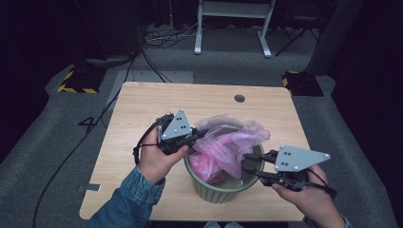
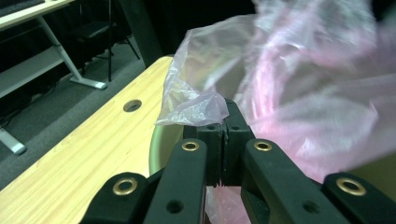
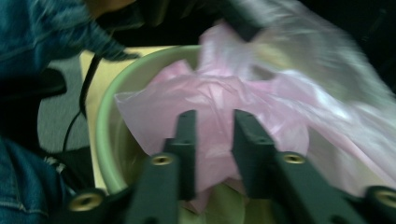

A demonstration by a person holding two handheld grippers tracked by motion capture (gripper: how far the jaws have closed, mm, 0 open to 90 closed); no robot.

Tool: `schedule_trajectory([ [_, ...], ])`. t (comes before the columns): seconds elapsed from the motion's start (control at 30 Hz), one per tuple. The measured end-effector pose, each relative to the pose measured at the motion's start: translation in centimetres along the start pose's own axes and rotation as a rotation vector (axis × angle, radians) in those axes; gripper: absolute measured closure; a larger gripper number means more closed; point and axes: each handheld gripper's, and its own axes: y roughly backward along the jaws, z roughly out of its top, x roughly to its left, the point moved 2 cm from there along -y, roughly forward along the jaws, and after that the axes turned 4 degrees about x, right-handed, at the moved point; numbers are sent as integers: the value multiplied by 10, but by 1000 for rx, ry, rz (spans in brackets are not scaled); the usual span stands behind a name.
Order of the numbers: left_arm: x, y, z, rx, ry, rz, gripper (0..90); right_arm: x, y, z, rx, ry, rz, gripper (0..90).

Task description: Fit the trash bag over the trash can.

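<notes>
Two tools work at a pink plastic bag that sits in a green ribbed bin near the front edge of the wooden worktop. The left tool is closed and pinches the bag's edge. The right tool stands narrowly open at the bin's rim, with the film between its jaws. No writing can be read on the bag or the bin.

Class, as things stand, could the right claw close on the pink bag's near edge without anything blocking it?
Probably yes: the right claw is open, its jaws either side of the pink bag above the green bin, nothing between.
</notes>
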Motion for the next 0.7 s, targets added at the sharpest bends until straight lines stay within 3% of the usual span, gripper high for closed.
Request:
schedule_trajectory([
  [0.1, -2, 1, -3, -4, -2, -6, 888, -12, 14, 0, -18, -48, -65, 546],
  [0.17, -4, 1, -4, -6, -7, -11, 888, -23, 22, 1, -27, -76, -141, 481],
  [0.27, -7, 1, -4, -4, -10, -19, 888, -41, 27, -2, -12, -82, -267, 351],
  [0.33, -7, 1, -5, -1, -14, -21, 888, -52, 22, -8, 23, -78, -317, 282],
  [0.47, -7, -2, -5, 4, -11, -30, 888, -56, 9, -14, 32, -80, -277, 293],
  [0.57, -8, -3, -6, 4, -15, -36, 888, -56, -1, -11, 23, -59, -238, 350],
  [0.6, -8, -3, -6, 4, -15, -37, 887, -57, -4, -10, 24, -50, -234, 399],
  [0.7, -7, -1, -7, -1, -16, -34, 888, -58, -10, -7, 41, -25, -173, 740],
])
